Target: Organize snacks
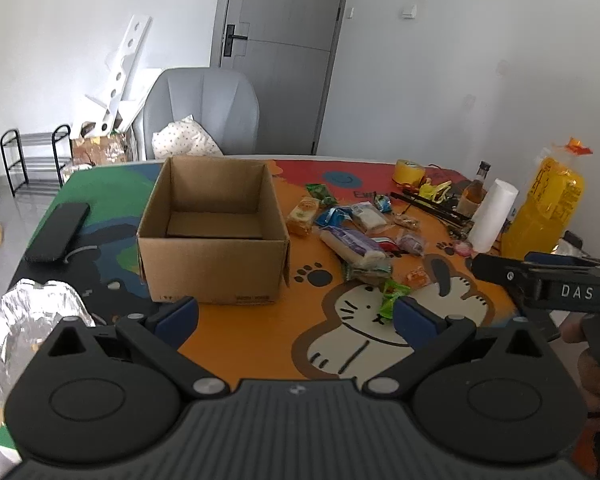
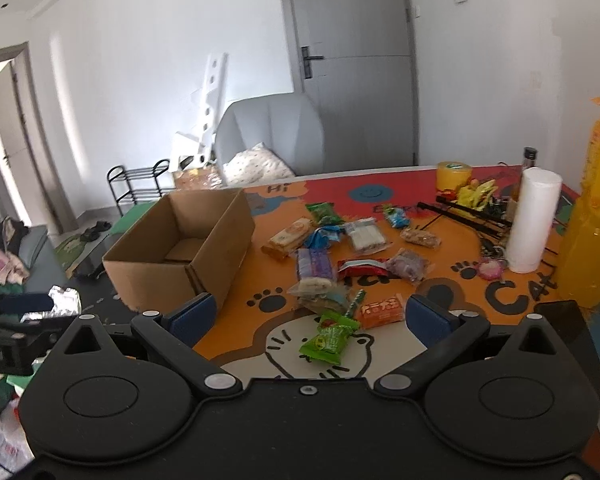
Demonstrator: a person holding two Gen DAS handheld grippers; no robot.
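Observation:
An open, empty cardboard box (image 1: 214, 232) (image 2: 180, 256) stands on the colourful cartoon table mat (image 1: 260, 332). Several wrapped snacks (image 1: 352, 236) (image 2: 340, 256) lie scattered to its right. A green packet (image 2: 330, 336) lies nearest, between the fingers of my right gripper (image 2: 308, 316), which is open above the table. An orange packet (image 2: 382, 310) lies just beyond. My left gripper (image 1: 296, 316) is open with nothing held, in front of the box; the green packet (image 1: 392, 298) sits by its right finger. The right gripper (image 1: 548, 284) appears at the right edge of the left wrist view.
A black phone (image 1: 58, 232) lies left of the box, crumpled foil (image 1: 20, 320) at the near left. A white roll (image 2: 532, 220), yellow bag (image 2: 592, 236), tape roll (image 2: 454, 174), small bottle (image 1: 474, 194) and black rods sit at the right. A grey chair (image 1: 204, 116) stands behind.

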